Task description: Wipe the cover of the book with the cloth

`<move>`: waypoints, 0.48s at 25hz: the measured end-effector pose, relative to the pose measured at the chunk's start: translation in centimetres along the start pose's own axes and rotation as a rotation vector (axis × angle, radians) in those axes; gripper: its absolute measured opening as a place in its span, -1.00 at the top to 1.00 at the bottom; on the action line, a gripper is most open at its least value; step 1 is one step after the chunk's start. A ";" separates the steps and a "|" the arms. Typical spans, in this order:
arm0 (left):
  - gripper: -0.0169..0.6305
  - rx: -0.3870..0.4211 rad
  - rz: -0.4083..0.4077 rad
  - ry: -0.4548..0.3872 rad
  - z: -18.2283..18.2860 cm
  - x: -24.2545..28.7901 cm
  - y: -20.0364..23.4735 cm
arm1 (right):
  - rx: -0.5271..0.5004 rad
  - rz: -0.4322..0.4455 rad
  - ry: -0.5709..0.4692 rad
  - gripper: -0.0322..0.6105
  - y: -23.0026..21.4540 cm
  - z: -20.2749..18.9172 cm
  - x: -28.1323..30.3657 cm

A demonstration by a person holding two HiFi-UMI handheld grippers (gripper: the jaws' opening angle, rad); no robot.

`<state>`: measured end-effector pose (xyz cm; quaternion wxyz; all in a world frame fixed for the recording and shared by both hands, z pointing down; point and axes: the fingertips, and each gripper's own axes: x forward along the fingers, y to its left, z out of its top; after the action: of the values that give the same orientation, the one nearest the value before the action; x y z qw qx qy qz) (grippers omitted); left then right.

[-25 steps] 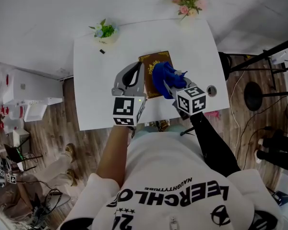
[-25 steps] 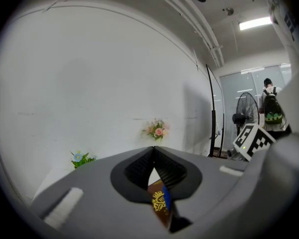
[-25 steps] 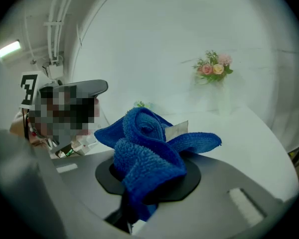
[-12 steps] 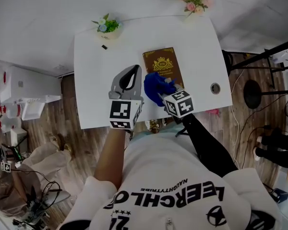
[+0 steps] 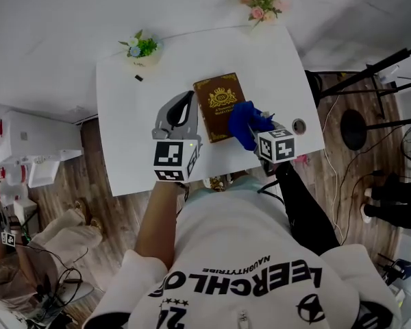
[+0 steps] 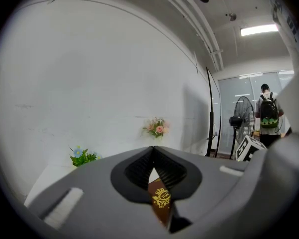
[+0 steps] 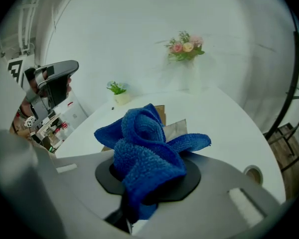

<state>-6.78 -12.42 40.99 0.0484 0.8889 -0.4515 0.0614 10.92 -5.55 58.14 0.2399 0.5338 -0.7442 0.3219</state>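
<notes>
Rightward since before, our right tongs (image 5: pixel 255 130) pinch the soft, light cloth (image 5: pixel 242 119) by its bunched middle at the stiff book (image 5: pixel 216 103)'s edge; our left tongs (image 5: pixel 184 100) sit pressed together

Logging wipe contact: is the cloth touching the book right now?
Cannot tell. In the head view the cloth overlaps the right edge of the book, but its height is unclear; in the right gripper view the bunched cloth hides any contact.
</notes>
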 end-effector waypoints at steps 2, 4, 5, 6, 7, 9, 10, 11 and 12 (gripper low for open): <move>0.77 -0.002 0.000 -0.003 0.1 0.3 0.0 | 0.021 -0.051 0.001 0.62 -1.8 -0.1 -0.4; 0.77 -0.004 0.000 -0.008 0.2 0.5 0.1 | 0.038 -0.077 -0.001 0.62 -2.8 0.1 -0.7; 0.77 -0.004 0.000 -0.010 0.3 0.7 0.1 | 0.052 -0.068 -0.010 0.62 -2.7 0.3 -0.8; 0.77 -0.005 0.000 -0.011 0.3 0.8 0.2 | 0.070 -0.042 -0.030 0.62 -2.2 0.8 -0.8; 0.77 -0.007 0.000 -0.012 0.3 0.8 0.3 | 0.085 -0.007 -0.059 0.62 -1.5 1.5 -0.9; 0.77 -0.012 0.003 -0.011 0.3 1.1 0.5 | 0.090 0.050 -0.122 0.62 0.0 3.2 -1.1; 0.77 -0.015 0.005 -0.010 0.3 1.3 0.6 | 0.077 0.067 -0.146 0.62 0.6 4.2 -1.1; 0.77 -0.018 0.007 -0.009 0.2 1.4 0.7 | 0.061 0.082 -0.164 0.62 1.2 5.2 -1.0; 0.77 -0.022 0.010 -0.007 0.2 1.5 0.8 | 0.046 0.100 -0.180 0.62 1.8 6.1 -0.7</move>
<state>-6.57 -14.13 41.06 0.0560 0.8863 -0.4566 0.0534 9.30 -9.21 53.09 0.1434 0.5281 -0.7809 0.3013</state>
